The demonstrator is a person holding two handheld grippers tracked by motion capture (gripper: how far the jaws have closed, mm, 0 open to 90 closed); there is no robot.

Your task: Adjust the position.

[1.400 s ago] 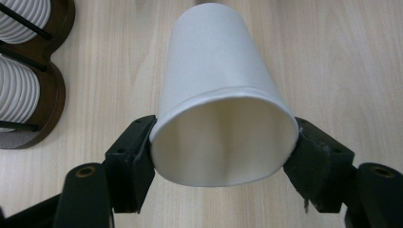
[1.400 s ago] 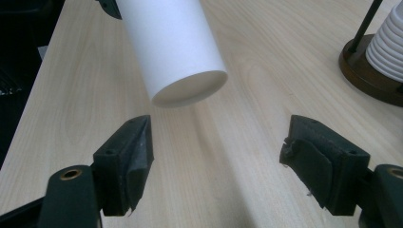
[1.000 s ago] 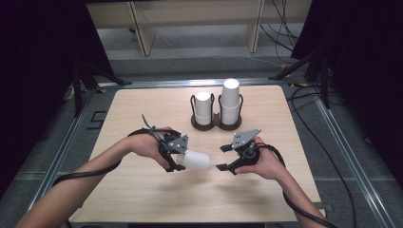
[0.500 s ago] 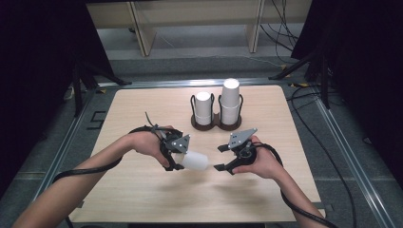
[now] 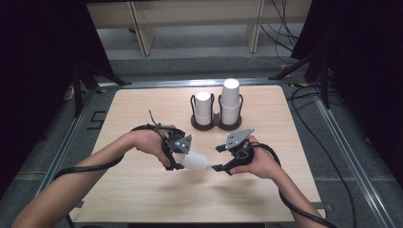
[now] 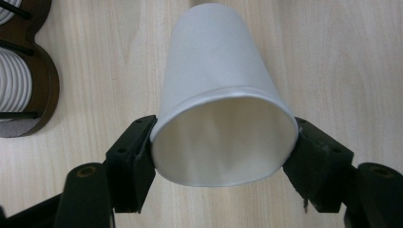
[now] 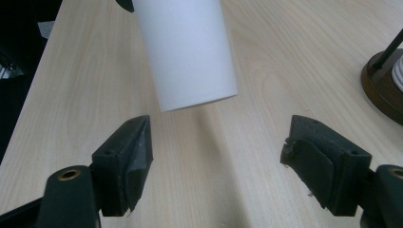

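My left gripper (image 5: 178,159) is shut on the rim of a white paper cup (image 5: 196,162), held on its side above the wooden table (image 5: 142,199). In the left gripper view the cup (image 6: 218,123) opens toward the camera, and both pads (image 6: 142,161) press its rim. My right gripper (image 5: 217,157) is open just right of the cup's base. In the right gripper view the cup (image 7: 187,52) hangs just beyond the gap between the spread jaws, and my right gripper (image 7: 218,156) holds nothing.
A dark brown two-slot cup holder (image 5: 216,124) stands at the table's middle rear with a short stack of white cups (image 5: 203,107) on the left and a taller stack (image 5: 230,102) on the right. Cables trail from both grippers toward the near edge.
The right gripper has edged a little left, closer to the cup's base. The left gripper with the cup has stayed in place.
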